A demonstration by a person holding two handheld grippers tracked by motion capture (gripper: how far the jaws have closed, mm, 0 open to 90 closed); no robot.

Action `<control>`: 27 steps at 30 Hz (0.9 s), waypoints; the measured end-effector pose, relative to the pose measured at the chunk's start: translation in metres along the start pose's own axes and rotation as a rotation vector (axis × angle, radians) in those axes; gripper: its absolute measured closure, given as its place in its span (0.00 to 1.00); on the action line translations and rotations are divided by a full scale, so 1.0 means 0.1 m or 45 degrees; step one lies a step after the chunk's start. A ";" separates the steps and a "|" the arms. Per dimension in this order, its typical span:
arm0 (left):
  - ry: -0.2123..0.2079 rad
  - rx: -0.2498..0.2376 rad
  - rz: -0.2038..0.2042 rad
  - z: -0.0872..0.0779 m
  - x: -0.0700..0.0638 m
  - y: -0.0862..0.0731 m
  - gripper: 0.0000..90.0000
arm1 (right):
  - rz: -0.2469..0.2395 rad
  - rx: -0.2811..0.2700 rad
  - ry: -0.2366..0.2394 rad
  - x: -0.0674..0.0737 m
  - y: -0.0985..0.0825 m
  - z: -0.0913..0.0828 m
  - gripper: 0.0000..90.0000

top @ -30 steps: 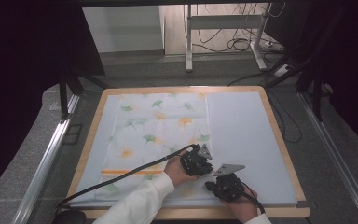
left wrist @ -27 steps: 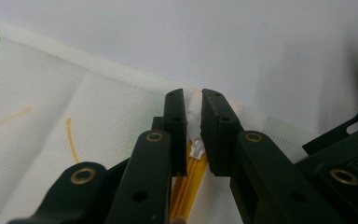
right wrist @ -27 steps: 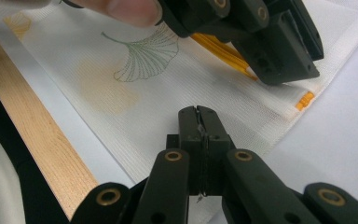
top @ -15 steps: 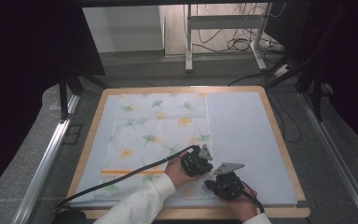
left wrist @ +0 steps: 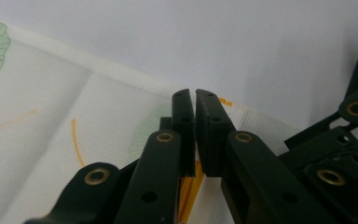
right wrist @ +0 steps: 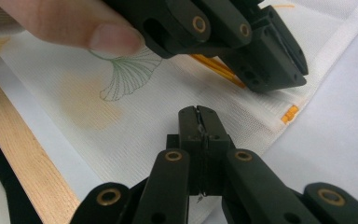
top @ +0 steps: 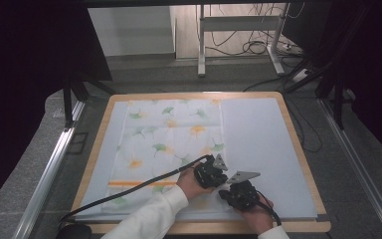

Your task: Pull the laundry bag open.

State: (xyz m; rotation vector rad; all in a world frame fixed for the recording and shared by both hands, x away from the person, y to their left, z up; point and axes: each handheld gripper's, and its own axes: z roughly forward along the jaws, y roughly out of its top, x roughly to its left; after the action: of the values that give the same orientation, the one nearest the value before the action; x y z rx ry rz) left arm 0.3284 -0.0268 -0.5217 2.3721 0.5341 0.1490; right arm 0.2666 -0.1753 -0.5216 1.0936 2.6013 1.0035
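Nothing has moved: both closed grippers, left gripper point(top: 218, 169) and right gripper point(top: 227, 191), rest on cloth point(top: 169, 134).

- The cloth point(top: 169, 144) is white, printed with green ginkgo leaves and soft orange blots; an orange stripe point(top: 142, 183) crosses it near the jaws of the left gripper point(top: 210, 173).
- In the right gripper view, a thin green leaf outline lies ahead and to the left of the jaws, with a pale orange patch beside it.
- The mat point(top: 263, 144) under the cloth is plain pale blue-grey.
- The surface point(top: 298, 144) shows a light wood border.
- Both grippers are black with brass-coloured rivets; the right gripper point(top: 239, 193) carries a grey plate.
- The sleeve point(top: 151, 216) is white.
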 end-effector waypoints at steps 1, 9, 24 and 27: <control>0.004 0.003 0.008 0.00 -0.01 0.00 0.95 | -0.001 0.000 -0.001 0.00 0.00 0.00 0.98; 0.032 -0.001 0.034 -0.02 -0.05 -0.02 1.00 | 0.025 -0.002 0.000 -0.02 -0.01 0.00 0.99; 0.039 -0.002 0.043 -0.08 -0.01 -0.09 1.00 | 0.111 -0.010 0.051 -0.10 -0.02 0.00 0.99; 0.041 0.001 0.048 -0.09 -0.02 -0.10 1.00 | 0.127 -0.008 0.060 -0.11 -0.02 0.00 0.99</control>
State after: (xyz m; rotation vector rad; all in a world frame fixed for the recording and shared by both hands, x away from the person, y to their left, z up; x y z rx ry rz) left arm 0.3215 -0.0156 -0.5215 2.3848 0.5053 0.2044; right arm 0.2733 -0.1845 -0.5241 1.2241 2.6004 1.0703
